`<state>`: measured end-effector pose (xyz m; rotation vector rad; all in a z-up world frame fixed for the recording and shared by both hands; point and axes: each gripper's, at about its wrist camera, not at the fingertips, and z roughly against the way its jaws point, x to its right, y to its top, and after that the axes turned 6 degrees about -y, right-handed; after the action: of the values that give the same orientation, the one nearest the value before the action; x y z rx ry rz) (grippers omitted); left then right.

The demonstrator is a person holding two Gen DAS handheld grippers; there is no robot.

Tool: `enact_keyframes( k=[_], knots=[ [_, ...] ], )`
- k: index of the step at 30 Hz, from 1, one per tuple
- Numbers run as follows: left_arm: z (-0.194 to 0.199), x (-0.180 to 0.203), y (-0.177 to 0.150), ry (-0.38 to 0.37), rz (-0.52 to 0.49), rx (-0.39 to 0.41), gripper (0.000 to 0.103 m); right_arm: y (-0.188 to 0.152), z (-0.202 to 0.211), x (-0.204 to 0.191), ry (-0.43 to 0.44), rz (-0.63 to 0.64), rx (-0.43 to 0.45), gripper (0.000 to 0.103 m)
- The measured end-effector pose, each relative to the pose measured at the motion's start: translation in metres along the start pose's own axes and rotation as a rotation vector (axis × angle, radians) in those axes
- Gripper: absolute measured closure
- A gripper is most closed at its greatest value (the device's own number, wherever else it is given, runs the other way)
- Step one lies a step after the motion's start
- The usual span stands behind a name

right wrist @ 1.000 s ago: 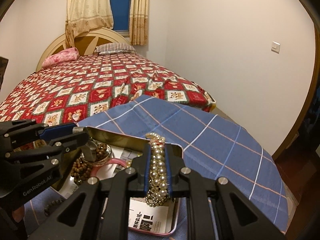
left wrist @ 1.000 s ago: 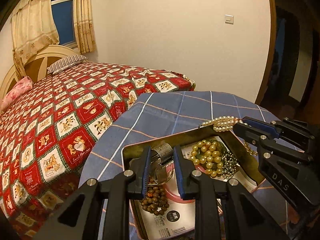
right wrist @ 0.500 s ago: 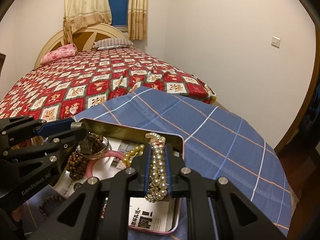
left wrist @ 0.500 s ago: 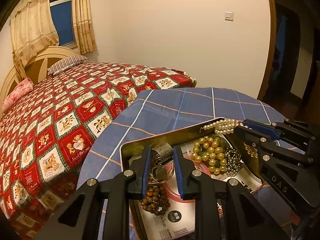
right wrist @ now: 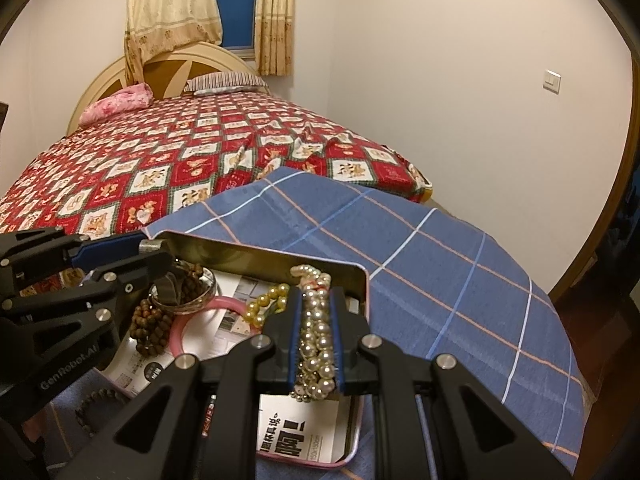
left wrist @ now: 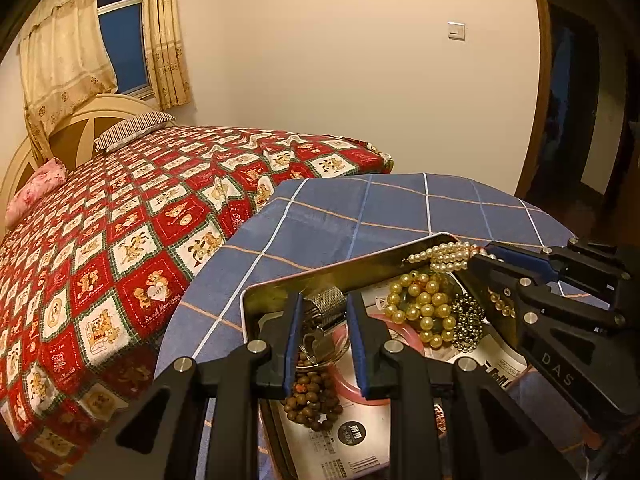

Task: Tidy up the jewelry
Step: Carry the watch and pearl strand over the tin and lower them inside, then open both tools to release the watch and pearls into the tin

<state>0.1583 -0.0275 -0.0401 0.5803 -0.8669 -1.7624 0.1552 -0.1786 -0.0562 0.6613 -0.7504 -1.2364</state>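
Right tool [right wrist: 315, 338] clamps pearl necklace [right wrist: 316, 332] between pads.

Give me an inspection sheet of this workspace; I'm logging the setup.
Surface: blue checked tablecloth.
Job's things: metal tin holding pearl strand, yellow bead bracelet, brown wooden beads, pink bangle, dark metal beads, watch.
Clutter: printed papers lining the tin.
Grippers: right gripper shut on pearl strand; left gripper around the watch.
Cables: nothing seen.
Surroundings: bed, curtained window.
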Motion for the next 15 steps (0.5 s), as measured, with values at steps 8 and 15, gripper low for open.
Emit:
enact_keyframes(
  k=[8, 15],
  knots=[
    [-0.0001, -0.0006, 0.0003, -0.001, 0.002, 0.000, 0.080, -0.0009, 0.0006, -0.0020, 0.007, 0.002, -0.007, 0.087],
    [0.0030, -0.0021, -0.0006, -0.005, 0.005, 0.000, 0.080, -0.0002, 0.0015, -0.0030, 0.021, -0.002, -0.014, 0.087]
  ],
)
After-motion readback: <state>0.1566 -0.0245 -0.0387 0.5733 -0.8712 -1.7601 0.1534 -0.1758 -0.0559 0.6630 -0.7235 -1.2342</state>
